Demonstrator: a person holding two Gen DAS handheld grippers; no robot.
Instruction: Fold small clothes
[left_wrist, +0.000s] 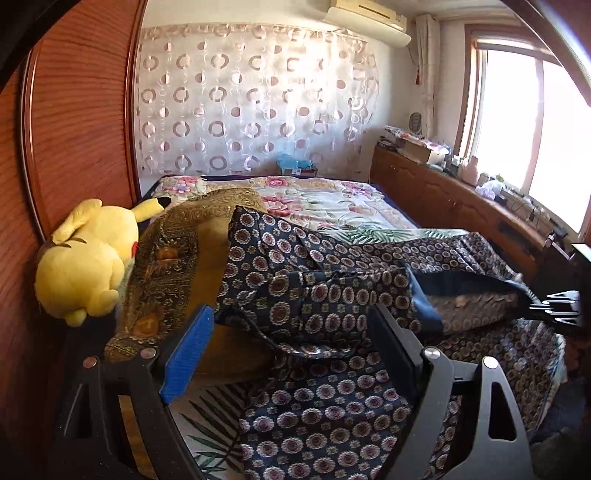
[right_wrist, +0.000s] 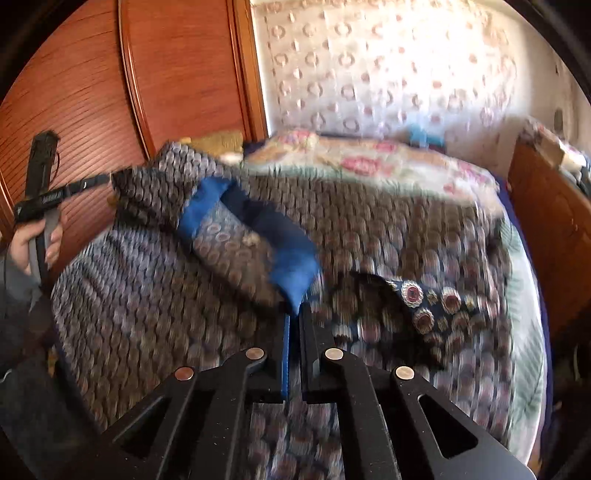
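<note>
We have barely begun: our right tool (right_wrist: 293, 314) pinches the patterned garment (left_wrist: 317, 295) at six o'clock, the left tool (left_wrist: 291, 343) gapes empty.

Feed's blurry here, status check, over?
Left gripper open, over garment. Right gripper shut on garment's blue band, lifting. Plush clear at the side.

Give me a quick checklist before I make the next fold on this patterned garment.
1. Right tongs shut on the blue hem of the garment: ok.
2. Left tongs holding cloth: not ok, open.
3. Garment flat on the bed: not ok, bunched and partly lifted.
4. Yellow plush toy apart from garment: ok.
5. Fold line visible: cannot tell, right view blurred.
</note>
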